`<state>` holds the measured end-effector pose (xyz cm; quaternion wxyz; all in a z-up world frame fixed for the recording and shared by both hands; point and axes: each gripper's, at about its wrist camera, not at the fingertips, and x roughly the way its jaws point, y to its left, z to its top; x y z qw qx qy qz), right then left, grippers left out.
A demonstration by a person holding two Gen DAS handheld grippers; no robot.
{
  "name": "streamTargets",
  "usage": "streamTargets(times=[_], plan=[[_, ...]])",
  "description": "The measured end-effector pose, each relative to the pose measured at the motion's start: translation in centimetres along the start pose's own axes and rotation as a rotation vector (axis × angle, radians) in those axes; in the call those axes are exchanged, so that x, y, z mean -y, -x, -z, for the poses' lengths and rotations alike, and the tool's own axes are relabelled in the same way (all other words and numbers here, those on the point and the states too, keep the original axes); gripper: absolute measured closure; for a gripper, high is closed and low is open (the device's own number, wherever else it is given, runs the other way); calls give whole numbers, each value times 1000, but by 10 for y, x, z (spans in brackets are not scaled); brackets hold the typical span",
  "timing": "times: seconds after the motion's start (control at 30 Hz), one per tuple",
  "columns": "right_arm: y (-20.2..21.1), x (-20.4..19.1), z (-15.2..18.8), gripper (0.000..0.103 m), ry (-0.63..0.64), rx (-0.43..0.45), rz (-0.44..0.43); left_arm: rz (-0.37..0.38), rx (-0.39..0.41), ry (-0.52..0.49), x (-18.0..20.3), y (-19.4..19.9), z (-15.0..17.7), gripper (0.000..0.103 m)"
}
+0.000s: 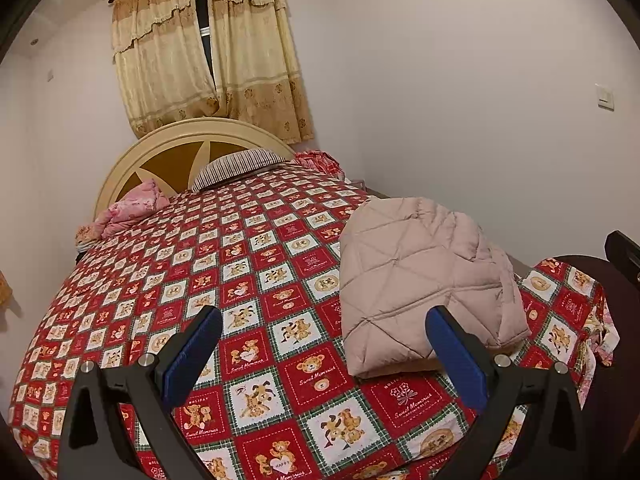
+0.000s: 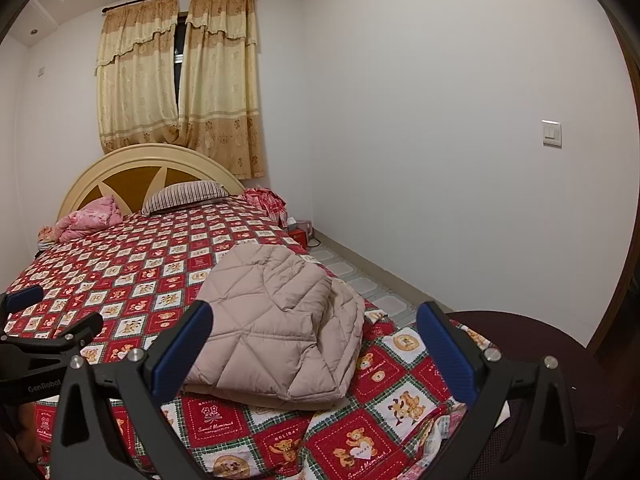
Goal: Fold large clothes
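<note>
Covering bed (image 1: 168, 280): checkered quilt (bears)

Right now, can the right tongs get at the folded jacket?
Probably yes. The right tongs are open and the folded quilted jacket lies straight ahead on the bear-print bedspread, nothing between; the left tongs sit off to the side.

My left gripper (image 1: 324, 320) hangs with its two blue-padded fingers (image 1: 192, 356) spread wide and nothing between them, both black arms angled outward from the base. My right gripper (image 2: 316, 316) is spread just as wide and empty, fingers pointing forward. In the right wrist view the left gripper (image 2: 52, 308) shows at the left edge, level with the right one and close beside it.
</note>
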<state>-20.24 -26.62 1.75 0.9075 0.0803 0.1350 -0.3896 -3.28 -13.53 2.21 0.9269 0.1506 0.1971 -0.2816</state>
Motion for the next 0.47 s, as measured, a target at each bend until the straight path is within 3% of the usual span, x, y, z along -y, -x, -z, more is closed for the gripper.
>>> streamTargets(times=[0.47], plan=[[-13,0,6,0,17,-33,27,14,-15,13,-6,-10,2,1]])
